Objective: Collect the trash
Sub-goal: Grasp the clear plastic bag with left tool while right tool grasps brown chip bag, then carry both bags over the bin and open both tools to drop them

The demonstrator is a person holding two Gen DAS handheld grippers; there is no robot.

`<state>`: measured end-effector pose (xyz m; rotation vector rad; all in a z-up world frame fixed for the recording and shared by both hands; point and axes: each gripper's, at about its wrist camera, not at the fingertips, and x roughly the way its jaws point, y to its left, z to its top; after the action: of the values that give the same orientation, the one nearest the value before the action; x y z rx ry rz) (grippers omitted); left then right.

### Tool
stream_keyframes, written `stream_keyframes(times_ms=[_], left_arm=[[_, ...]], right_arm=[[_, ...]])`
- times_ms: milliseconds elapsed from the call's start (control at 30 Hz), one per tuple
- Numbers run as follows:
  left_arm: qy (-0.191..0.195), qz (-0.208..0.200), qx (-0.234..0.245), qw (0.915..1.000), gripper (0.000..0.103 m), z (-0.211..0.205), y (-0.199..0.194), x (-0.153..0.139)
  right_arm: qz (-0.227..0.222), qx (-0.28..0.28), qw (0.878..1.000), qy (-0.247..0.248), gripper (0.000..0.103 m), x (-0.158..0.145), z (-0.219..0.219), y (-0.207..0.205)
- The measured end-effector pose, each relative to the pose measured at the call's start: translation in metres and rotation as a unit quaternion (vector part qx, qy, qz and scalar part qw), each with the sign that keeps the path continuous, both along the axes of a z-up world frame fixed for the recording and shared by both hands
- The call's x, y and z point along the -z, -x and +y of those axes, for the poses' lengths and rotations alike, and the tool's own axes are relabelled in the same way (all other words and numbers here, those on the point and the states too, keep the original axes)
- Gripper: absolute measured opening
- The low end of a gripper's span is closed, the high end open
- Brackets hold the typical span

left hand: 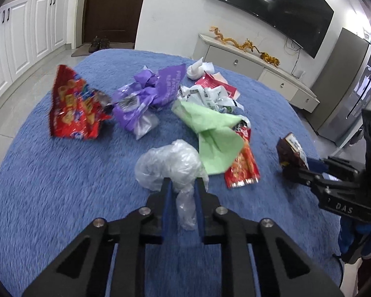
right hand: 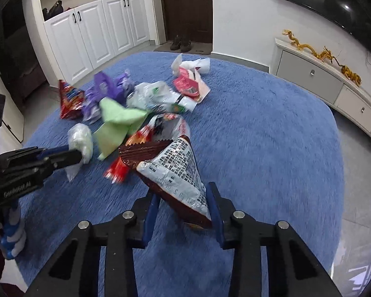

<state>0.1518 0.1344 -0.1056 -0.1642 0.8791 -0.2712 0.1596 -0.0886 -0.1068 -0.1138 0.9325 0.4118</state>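
Trash lies on a blue fluffy cover (left hand: 61,198). My left gripper (left hand: 181,185) is shut on a crumpled clear plastic bag (left hand: 170,163), held just above the cover; it also shows in the right wrist view (right hand: 80,138). My right gripper (right hand: 183,193) is shut on a brown snack wrapper (right hand: 175,168) with a silver printed back; it shows at the right of the left wrist view (left hand: 290,152). The pile holds a red snack bag (left hand: 74,109), a purple wrapper (left hand: 146,96), a green sheet (left hand: 210,133), a small red packet (left hand: 242,170), white plastic (left hand: 207,96), a pink packet (right hand: 188,84) and white tissue (left hand: 197,70).
White cupboards (right hand: 91,32) and a dark door (right hand: 185,7) with shoes (right hand: 180,42) stand behind. A white TV cabinet (right hand: 321,79) with gold dragons (right hand: 321,54) and a wall TV (left hand: 272,10) are at the right. A grey fridge (left hand: 351,86) stands far right.
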Motion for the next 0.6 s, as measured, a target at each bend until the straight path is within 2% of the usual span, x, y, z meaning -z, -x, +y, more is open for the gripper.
stream_keyframes(times_ms=[267, 600], left_arm=[[-0.023, -0.044, -0.006, 0.9987, 0.016, 0.005, 0.047, -0.031], [-0.075, -0.125, 0.029, 0.9889, 0.015, -0.043, 0.104, -0.082]], right_arm=[[-0.013, 0.028, 0.998, -0.056, 0.034, -0.019, -0.016, 0.055], [-0.06, 0.072, 0.99, -0.102, 0.033, -0.055, -0.054, 0.113]])
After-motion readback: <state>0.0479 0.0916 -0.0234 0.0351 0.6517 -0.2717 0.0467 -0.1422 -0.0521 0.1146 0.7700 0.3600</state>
